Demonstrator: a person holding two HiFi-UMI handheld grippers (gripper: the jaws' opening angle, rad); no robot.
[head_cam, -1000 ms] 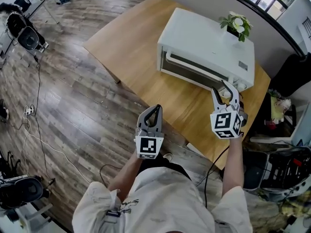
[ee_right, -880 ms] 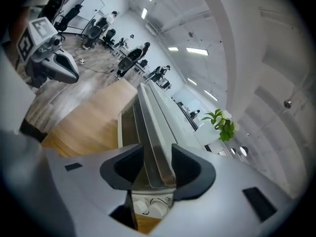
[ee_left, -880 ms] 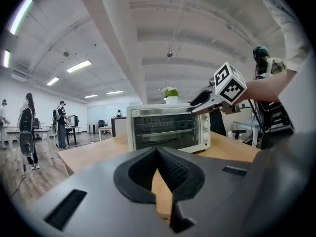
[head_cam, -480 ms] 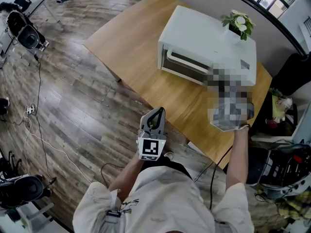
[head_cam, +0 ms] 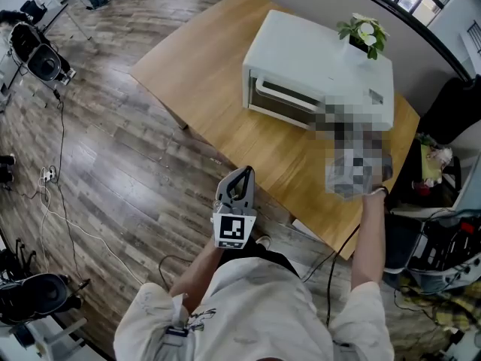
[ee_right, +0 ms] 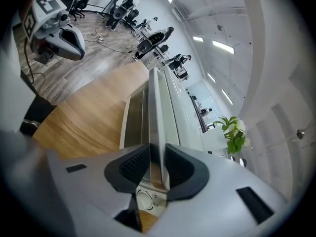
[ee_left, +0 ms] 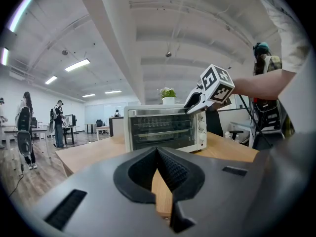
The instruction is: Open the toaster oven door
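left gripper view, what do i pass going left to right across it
person with a backpack → second person → toaster oven → forearm

1 toaster oven, 1 potted plant, 1 wood table — 2 claws, L claw & R claw

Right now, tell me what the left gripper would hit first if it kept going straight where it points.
Probably the toaster oven, at its glass door: the left gripper aims at it across the wooden table. It might graze the tabletop first; depth is unclear.
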